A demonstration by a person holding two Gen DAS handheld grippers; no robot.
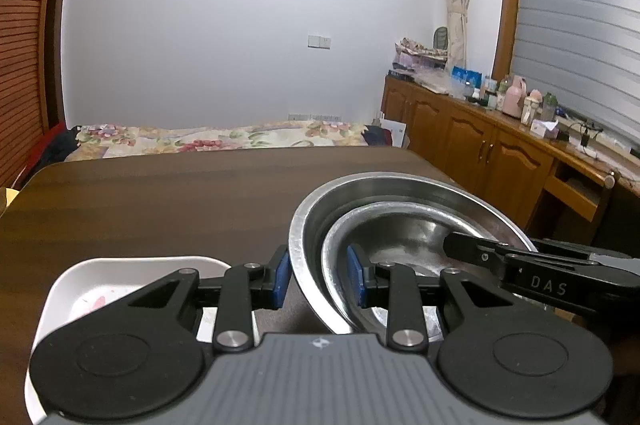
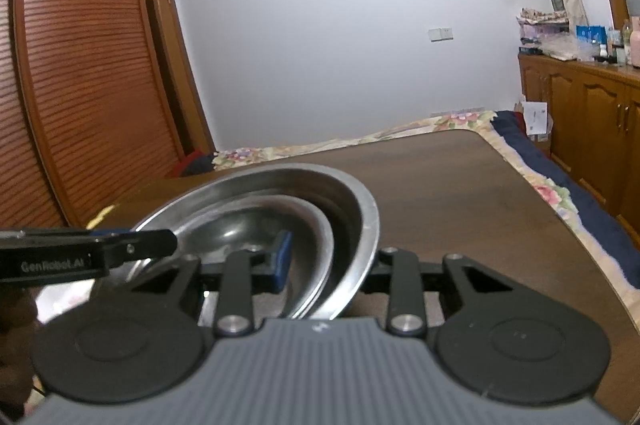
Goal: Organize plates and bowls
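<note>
- The left tongs pinch the rims of two nested steel bowls, lower right on the counter.
- The right tongs pinch the other side.
- An uneven lift could slide the small bowl out.

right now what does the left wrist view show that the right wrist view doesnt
Only the left wrist view shows the white plate on the table beside the bowls, and the clutter of bottles on the cabinet counter. Only the right wrist view shows the slatted wardrobe doors in full. Both show the large steel bowl with the smaller steel bowl nested in it on the dark table, and each gripper's jaws straddling the two rims: the left gripper on one side, the right gripper on the opposite side.
</note>
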